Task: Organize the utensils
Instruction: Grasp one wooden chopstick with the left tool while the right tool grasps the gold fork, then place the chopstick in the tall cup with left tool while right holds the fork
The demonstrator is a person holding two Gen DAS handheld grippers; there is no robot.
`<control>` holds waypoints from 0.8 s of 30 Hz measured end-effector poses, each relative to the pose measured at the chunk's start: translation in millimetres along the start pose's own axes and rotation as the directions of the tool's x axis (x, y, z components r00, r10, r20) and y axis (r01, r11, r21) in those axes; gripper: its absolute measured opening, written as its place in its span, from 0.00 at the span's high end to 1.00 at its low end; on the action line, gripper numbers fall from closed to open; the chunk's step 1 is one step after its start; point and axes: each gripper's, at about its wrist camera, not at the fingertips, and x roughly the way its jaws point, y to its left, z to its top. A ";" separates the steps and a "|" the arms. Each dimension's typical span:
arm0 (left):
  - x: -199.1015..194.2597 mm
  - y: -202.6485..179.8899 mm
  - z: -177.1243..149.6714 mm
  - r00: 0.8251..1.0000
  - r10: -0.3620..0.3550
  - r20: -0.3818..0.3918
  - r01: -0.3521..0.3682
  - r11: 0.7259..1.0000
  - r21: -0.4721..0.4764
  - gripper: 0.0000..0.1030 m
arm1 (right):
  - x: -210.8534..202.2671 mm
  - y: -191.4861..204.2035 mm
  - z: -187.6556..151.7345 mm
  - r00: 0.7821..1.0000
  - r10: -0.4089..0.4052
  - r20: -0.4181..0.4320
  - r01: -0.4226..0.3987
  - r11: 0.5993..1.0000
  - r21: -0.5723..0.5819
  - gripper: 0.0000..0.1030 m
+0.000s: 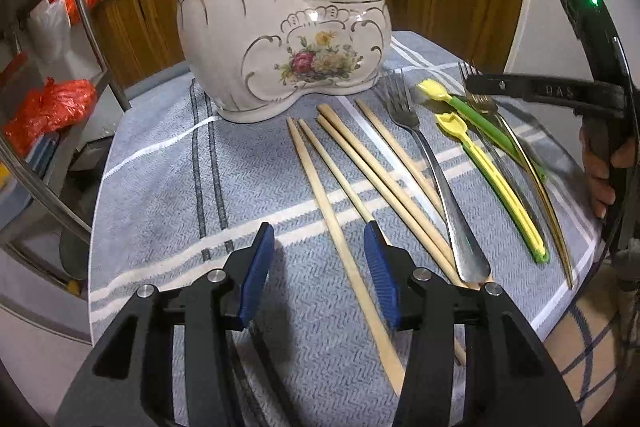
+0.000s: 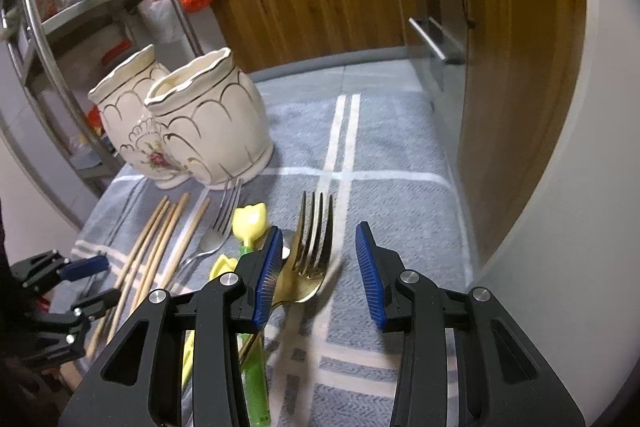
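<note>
The left gripper [image 1: 320, 247] hangs low over the near edge of the table, its two blue ribbed pads spread wide with nothing between them; one chopstick runs under the gap. The right gripper [image 2: 318, 259] is likewise released and grasps nothing, poised over the gold fork [image 2: 310, 259] near the table's right edge, the fork's tines showing between its pads.

On the cloth [image 1: 160, 163], a blue-grey herringbone weave crossed by white and dark stripes, the utensils lie loose, handles toward the near edge. Counted: five chopsticks [image 1: 340, 227], pale wood, slim and tapered, fanned side by side in the middle; two forks, one silver fork [image 1: 436, 179] of polished steel just right of the chopsticks and the gold one [image 1: 532, 179] farthest right; two plastic spoons with small yellow scoops, a yellow spoon [image 1: 496, 183] and a green spoon [image 1: 488, 125], lying between the forks. The green handle passes under the gold fork.

Toward the far left corner stands the holder [image 1: 280, 39], one glossy cream ceramic piece with gold scallop lines, wavy rims and a painted flower spray. It has two compartments, a taller one on the left and a lower one on the right. No utensil stands out above either rim; their insides cannot be seen.
</note>
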 end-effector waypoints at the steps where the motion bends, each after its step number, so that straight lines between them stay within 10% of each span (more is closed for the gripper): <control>1: 1.2 2.9 1.2 1.000 -0.018 -0.005 0.018 1.000 -0.020 0.56 | 1.8 -0.6 0.5 1.000 0.006 -0.007 -0.006 1.000 0.004 0.64; 9: 8.6 10.9 8.0 1.000 -0.018 -0.022 0.018 1.000 -0.002 0.92 | 3.4 -6.9 0.2 0.997 0.071 -0.010 -0.071 0.996 0.055 0.91; 24: -13.2 29.7 -0.3 0.990 -0.079 0.119 0.079 0.997 0.008 0.94 | -92.2 43.4 -2.5 0.950 -0.002 0.311 0.036 0.994 -0.103 0.95</control>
